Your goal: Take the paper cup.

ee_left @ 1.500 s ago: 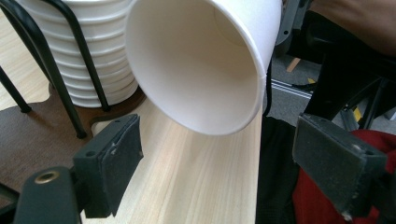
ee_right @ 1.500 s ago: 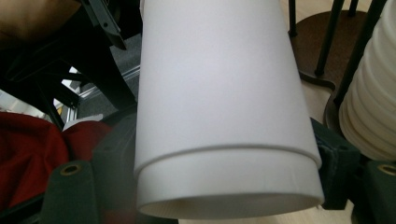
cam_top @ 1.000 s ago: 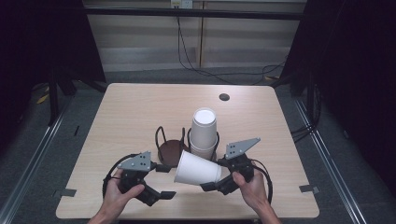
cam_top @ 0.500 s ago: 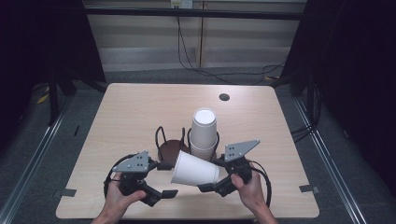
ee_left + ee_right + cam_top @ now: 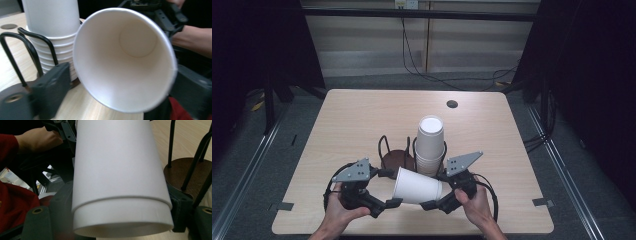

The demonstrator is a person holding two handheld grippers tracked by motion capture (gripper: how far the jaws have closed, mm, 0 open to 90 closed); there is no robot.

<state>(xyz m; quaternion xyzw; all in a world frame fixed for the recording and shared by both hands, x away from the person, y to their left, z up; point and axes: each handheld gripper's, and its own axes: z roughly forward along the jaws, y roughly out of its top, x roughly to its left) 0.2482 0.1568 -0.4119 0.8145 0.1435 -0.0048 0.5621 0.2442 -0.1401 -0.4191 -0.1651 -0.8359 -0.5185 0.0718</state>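
Note:
A single white paper cup (image 5: pixel 417 187) lies on its side above the table's near edge, between my two grippers. My right gripper (image 5: pixel 439 190) is shut on its base end; both jaws press the cup wall (image 5: pixel 117 170) in the right gripper view (image 5: pixel 120 207). My left gripper (image 5: pixel 389 189) faces the cup's mouth (image 5: pixel 125 57). Its jaws have just been opening and now stand open (image 5: pixel 123 85), one on each side of the rim. A stack of white cups (image 5: pixel 430 142) (image 5: pixel 52 22) stands upright in a black wire holder (image 5: pixel 394 157) just behind.
The holder's brown round base (image 5: pixel 185 172) and wire loops (image 5: pixel 32 47) sit close to the cup and both grippers. The wooden table (image 5: pixel 352 125) has a small dark hole (image 5: pixel 452 104) at the back right. Cables run across the floor behind the table.
My left gripper's jaws have spread apart around the cup's rim. The cup stays in the right gripper, nearly in the same place.

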